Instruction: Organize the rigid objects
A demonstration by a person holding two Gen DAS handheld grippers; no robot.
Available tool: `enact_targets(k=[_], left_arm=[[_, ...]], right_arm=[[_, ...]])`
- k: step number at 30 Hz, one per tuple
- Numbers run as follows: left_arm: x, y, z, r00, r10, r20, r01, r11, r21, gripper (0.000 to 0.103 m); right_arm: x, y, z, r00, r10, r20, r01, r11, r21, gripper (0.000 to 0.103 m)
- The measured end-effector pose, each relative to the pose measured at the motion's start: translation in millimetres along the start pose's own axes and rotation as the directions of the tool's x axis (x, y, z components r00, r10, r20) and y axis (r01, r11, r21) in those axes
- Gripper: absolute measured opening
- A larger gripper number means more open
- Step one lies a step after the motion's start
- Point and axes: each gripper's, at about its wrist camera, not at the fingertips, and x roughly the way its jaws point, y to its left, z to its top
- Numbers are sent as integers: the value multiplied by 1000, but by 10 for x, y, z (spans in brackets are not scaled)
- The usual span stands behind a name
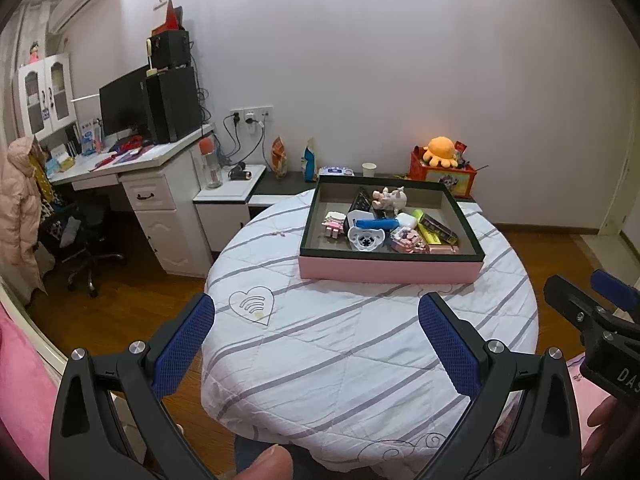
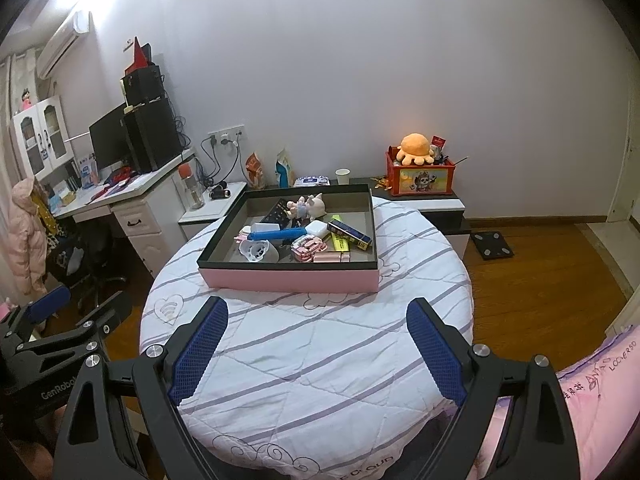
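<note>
A shallow pink box (image 1: 390, 272) (image 2: 292, 280) with a dark rim stands at the far side of a round table under a striped white cloth (image 1: 360, 352) (image 2: 312, 352). Inside it lie several small things: a blue tube (image 1: 376, 224) (image 2: 276, 235), a white pig figure (image 1: 390, 197) (image 2: 316, 204), a yellow highlighter (image 2: 338, 240), a dark remote (image 1: 360, 200) and pink block toys (image 1: 406, 238). My left gripper (image 1: 316, 312) hangs open over the near part of the cloth, holding nothing. My right gripper (image 2: 318, 316) is open and empty too, beside the left gripper (image 2: 76, 312).
A white desk (image 1: 160, 152) with a monitor and black speakers stands at the left, an office chair (image 1: 80, 236) before it. A red toy crate (image 1: 444, 174) (image 2: 420, 178) with an orange plush and a paper cup (image 2: 343, 176) sit by the far wall. A black scale (image 2: 491, 245) lies on the wooden floor.
</note>
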Motion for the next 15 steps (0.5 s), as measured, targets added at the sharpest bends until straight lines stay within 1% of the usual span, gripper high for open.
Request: enact_targets(k=[8,15], left_arm=[[-19,-24,26,999,-29,-14,29,1000,3,103],[-16,-41,39,999,-28,-15,28,1000,8,103]], right_arm=[[-26,-2,-1,1000,-5,5,5,1000,2,92],[-29,-6,-4,1000,-5,4,5,1000,3,92]])
